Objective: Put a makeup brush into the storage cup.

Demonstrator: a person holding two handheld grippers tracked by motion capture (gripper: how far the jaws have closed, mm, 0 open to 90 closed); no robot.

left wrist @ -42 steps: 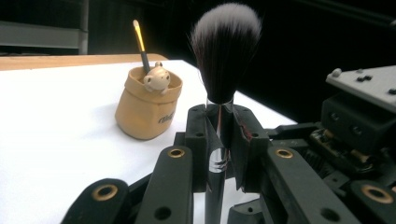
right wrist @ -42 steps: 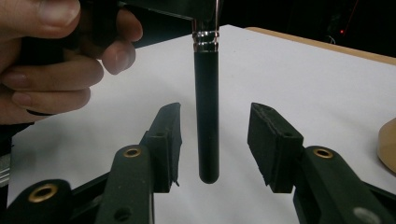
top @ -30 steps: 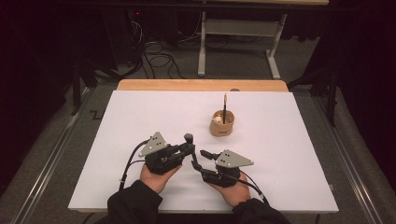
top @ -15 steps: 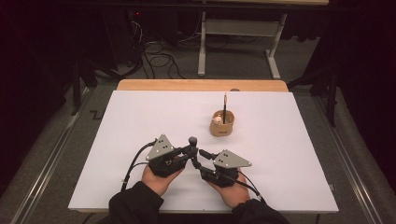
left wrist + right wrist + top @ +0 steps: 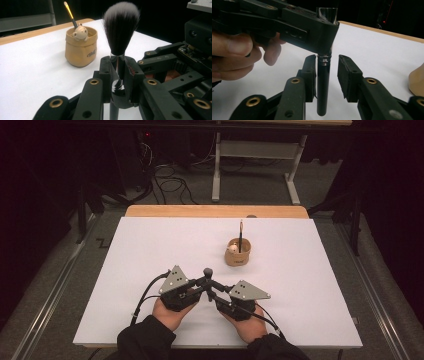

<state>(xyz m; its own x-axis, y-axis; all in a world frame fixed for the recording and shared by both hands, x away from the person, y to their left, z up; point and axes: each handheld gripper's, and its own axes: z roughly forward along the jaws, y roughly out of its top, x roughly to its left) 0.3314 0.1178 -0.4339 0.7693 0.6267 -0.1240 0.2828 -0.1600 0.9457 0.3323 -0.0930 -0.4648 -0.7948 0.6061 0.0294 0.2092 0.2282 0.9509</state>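
A makeup brush (image 5: 121, 27) with a dark, white-tipped head stands upright, and my left gripper (image 5: 117, 72) is shut on its shiny ferrule. In the high view the brush (image 5: 207, 271) rises between my left gripper (image 5: 204, 282) and my right gripper (image 5: 211, 292), near the table's front. The black handle (image 5: 323, 85) hangs between the right gripper's (image 5: 329, 75) pads. Its jaws have just been closing, with one pad against the handle and a gap still at the other. The left gripper (image 5: 322, 35) sits just above them.
A tan pouch-shaped holder (image 5: 237, 254) with a small bear figure (image 5: 80, 32) and a thin brush (image 5: 70, 13) stands beyond the grippers on the white table top (image 5: 150, 245). A wooden strip (image 5: 215, 211) edges the far side. Cables (image 5: 145, 295) trail toward the person.
The right gripper's jaws have narrowed around the brush handle. The left gripper with the brush has shifted slightly toward the right gripper, so the two now meet.
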